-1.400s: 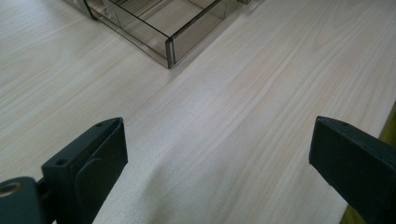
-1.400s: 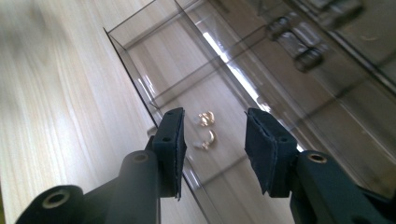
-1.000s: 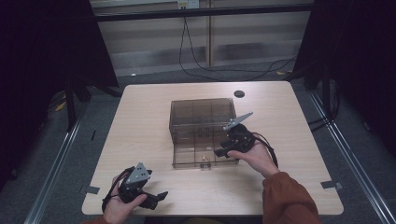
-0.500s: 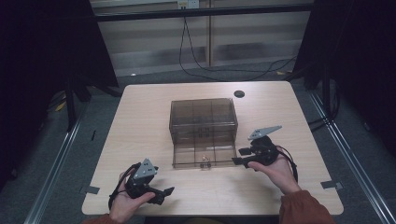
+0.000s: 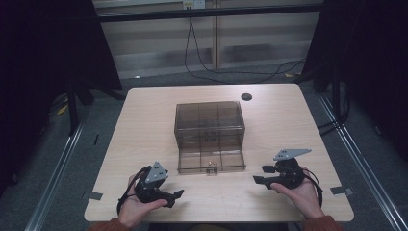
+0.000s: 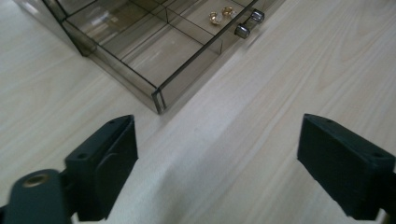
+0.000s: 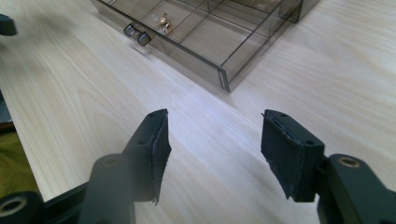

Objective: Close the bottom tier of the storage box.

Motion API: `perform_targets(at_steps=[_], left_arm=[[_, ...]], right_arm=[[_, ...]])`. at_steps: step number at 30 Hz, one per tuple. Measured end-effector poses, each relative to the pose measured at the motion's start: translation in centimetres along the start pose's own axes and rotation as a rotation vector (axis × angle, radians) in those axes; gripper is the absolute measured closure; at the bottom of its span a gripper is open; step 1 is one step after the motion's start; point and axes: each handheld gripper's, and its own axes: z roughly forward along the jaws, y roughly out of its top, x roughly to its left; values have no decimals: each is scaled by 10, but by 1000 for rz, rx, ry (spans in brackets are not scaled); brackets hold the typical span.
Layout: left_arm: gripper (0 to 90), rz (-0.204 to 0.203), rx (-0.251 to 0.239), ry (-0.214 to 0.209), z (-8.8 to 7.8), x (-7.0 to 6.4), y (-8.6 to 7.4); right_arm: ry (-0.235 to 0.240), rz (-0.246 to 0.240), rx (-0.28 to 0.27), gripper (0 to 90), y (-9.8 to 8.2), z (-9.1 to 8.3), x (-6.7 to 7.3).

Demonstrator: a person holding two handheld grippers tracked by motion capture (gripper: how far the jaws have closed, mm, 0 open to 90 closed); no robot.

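Smoked-plastic drawer (image 5: 210, 160) slides lightly but is brittle; take its small knob (image 6: 243, 30). Your left gripper (image 5: 166, 197) closing, right gripper (image 5: 261, 176) opening, both empty.

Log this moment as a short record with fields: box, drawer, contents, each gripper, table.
box: smoky clear drawer box at mid-table
drawer: bottom drawer pulled out toward the person, two small knobs on its front
contents: small gold pieces in the compartment behind the knobs
left gripper: jaws open, nothing between them, near the table's front edge
right gripper: jaws open and just been opening, nothing between them, right of the drawer
table: light wood
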Motion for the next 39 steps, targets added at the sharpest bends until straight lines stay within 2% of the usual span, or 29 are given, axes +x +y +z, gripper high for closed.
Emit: perform_targets(at_steps=[1,5,6,7,11,12,13,14,15,17,23,24,26,27,29,32,34,35,37,39], left_arm=[[136,-5,-6,-6,2,-1,2],[159,29,-6,-20,9,-4,10],[164,22,-5,-21,10,-5,12],[169,20,-24,-28,12,-6,15],[193,40,-19,-55,17,-9,24],[203,36,-37,-60,20,-10,26],[204,54,-31,-70,20,-10,28],[204,56,-48,-83,22,-10,30],[207,38,-57,-86,23,-12,32],[222,36,-79,-93,25,-14,37],[286,58,-62,-95,34,-18,42],[306,48,-71,-102,36,-18,43],[355,62,-64,-105,38,-18,44],[363,56,-66,-96,40,-19,45],[447,60,-70,-118,43,-19,47],[511,61,-63,-131,48,-19,50],[546,52,-76,-144,53,-20,50],[561,80,-74,-137,53,-20,51],[603,87,-63,-153,58,-22,53],[672,90,-53,-151,64,-23,54]], right_arm=[[-5,0,-9,407,-4,-2,0],[-10,14,-21,401,-16,-7,-1],[-13,23,-24,397,-18,-7,-1],[-17,29,-26,397,-21,-8,-1],[-35,23,-17,385,-29,-9,0],[-39,30,-14,374,-30,-10,0],[-43,21,-18,362,-31,-10,0],[-54,19,-15,349,-32,-10,1],[-60,18,-16,349,-33,-11,1],[-55,20,-28,349,-34,-11,0],[-58,16,-22,350,-33,-7,1],[-54,8,-23,349,-33,-6,1],[-51,7,-16,347,-33,-6,4],[-47,6,-10,344,-33,-6,4],[-52,4,12,340,-33,-4,4],[-40,3,13,339,-33,-4,4],[-39,2,6,338,-33,-4,3],[-38,3,6,338,-33,-4,2],[-33,6,4,336,-34,-4,1],[-33,10,8,335,-34,-4,1]])
